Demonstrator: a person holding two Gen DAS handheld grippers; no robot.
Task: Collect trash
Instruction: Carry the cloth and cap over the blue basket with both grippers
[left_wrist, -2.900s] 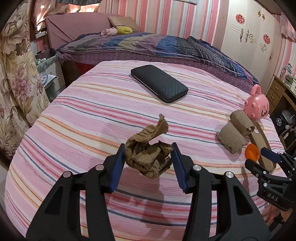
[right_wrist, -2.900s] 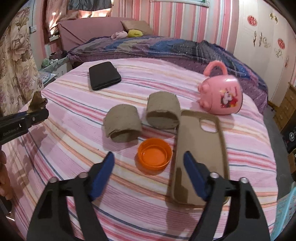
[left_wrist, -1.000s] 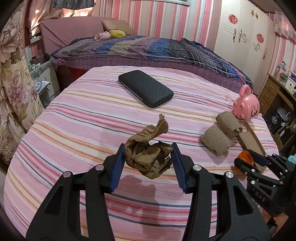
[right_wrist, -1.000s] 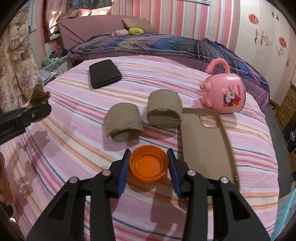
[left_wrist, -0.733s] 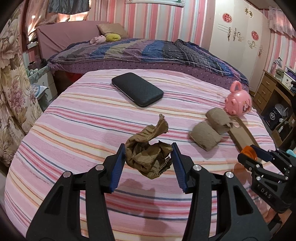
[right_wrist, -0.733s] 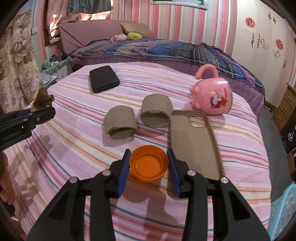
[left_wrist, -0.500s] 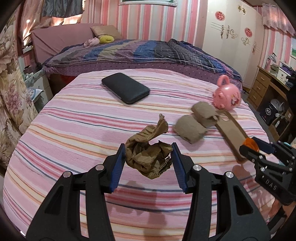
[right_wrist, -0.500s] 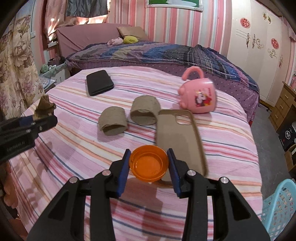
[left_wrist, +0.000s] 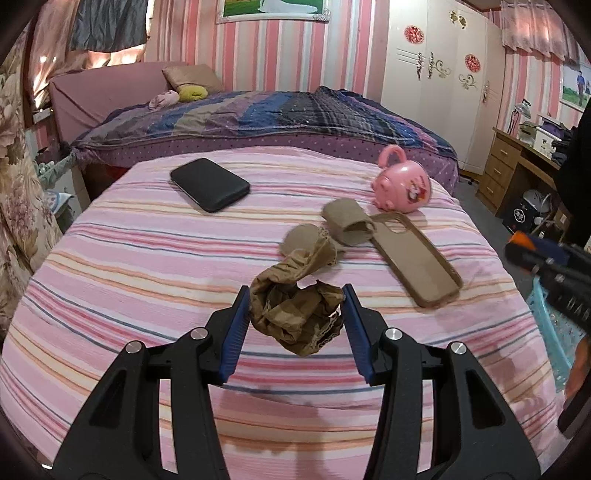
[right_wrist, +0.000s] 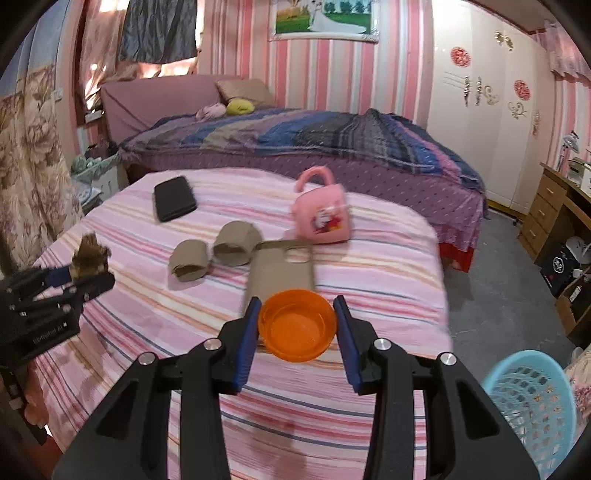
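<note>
Between the left claw (left_wrist: 295, 325) jaws sits the crumpled brown paper (left_wrist: 295, 314), pinched clear of the striped table (left_wrist: 147, 266); the right claw (right_wrist: 297, 325) clamps an orange cap (right_wrist: 297, 325). Both pieces seem lifted for the blue basket (right_wrist: 532, 402), low to that claw's right.

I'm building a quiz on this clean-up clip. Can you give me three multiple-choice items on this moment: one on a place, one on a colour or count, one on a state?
1. Where does the blue basket stand?
A. on the floor beside the striped bedspread
B. on the bedspread
C. on the desk

2. How many cardboard tubes lie on the bedspread?
A. one
B. two
C. four

3. What is between the right gripper's fingers?
A. nothing
B. the phone case
C. the orange cap

Answers: 1 A, it sits low at the right, off the bed. 2 B, two tubes lie side by side next to the phone case. 3 C, both fingers press on the cap.
</note>
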